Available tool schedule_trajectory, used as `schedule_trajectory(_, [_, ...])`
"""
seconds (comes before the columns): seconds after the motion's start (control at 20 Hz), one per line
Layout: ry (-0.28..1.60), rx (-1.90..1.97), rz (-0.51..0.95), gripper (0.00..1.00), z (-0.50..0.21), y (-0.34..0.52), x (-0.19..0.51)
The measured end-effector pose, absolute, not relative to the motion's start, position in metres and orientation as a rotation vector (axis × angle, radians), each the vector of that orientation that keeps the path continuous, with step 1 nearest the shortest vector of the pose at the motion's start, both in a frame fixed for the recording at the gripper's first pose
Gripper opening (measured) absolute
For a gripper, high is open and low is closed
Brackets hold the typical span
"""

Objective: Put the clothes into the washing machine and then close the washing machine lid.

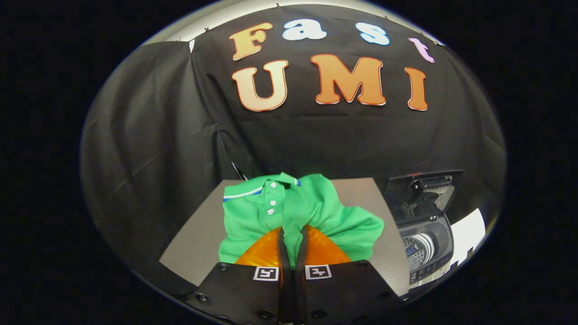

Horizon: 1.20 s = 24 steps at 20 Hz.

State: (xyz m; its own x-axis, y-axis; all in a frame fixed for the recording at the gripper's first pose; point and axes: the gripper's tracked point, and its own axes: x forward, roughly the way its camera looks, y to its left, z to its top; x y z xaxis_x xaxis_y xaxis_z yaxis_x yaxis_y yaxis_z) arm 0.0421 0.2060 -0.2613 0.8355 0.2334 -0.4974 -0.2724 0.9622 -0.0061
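A green polo shirt [311,212] with white buttons and a blue-and-white trimmed collar hangs bunched over the grey table [194,243]. My gripper [292,241] is shut on the shirt, and a fold of green cloth is pinched between both fingers [282,248]. Beyond the fingers the rest of the shirt spreads out to both sides. To the right of the table stands a small washing machine [426,246] with its lid [424,189] raised upright, so the drum opening faces up.
Black cloth walls the booth behind and to the left of the table. A bright white patch [469,232] lies to the right of the washing machine. Bare table surface shows to the left of the shirt.
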Motion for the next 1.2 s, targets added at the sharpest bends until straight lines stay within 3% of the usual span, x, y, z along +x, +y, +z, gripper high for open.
schedule_trajectory(0.6, [0.246,-0.059,0.15,0.08,-0.108,0.104,0.041])
schedule_trajectory(1.2, [0.208,-0.004,-0.096,0.07,-0.099,-0.061,0.05])
